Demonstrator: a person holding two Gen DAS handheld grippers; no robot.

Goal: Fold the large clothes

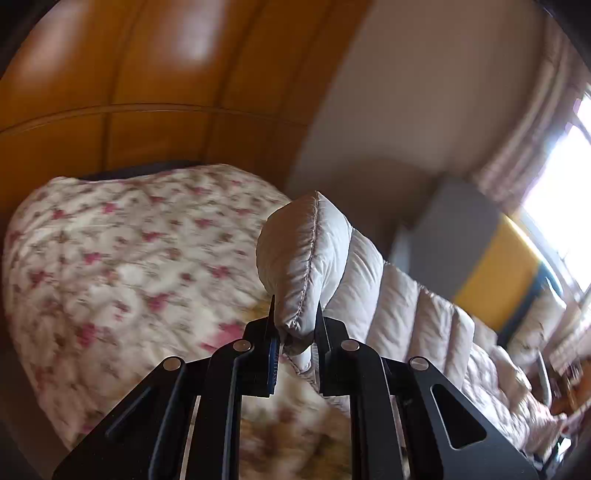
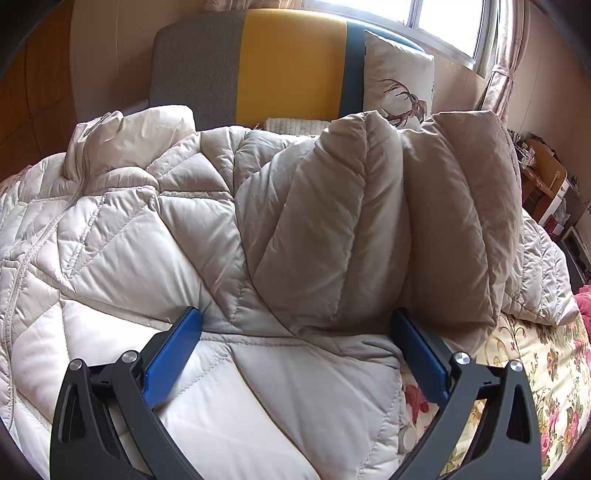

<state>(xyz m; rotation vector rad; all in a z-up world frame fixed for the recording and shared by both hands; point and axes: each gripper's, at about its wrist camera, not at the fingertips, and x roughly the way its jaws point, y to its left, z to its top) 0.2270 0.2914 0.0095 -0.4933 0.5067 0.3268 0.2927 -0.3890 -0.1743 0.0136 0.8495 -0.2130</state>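
A large cream quilted down coat (image 2: pixel 155 236) lies spread over the bed. One sleeve (image 2: pixel 369 221) is folded across its body. My right gripper (image 2: pixel 295 325) is open just above the coat, its blue pads (image 2: pixel 173 354) on either side of the sleeve's lower end, holding nothing. My left gripper (image 1: pixel 295 314) is shut on a stitched edge of the coat (image 1: pixel 303 254) and holds it lifted above the bed; the rest of the coat (image 1: pixel 424 314) trails down to the right.
A flowered bedspread (image 1: pixel 129 266) covers the bed and shows at the right (image 2: pixel 535 369). A grey, yellow and blue headboard (image 2: pixel 288 62) stands behind, with a deer-print pillow (image 2: pixel 399 81). Wooden wardrobe (image 1: pixel 147 92) on the left; window (image 2: pixel 443 22) and desk (image 2: pixel 543 177) on the right.
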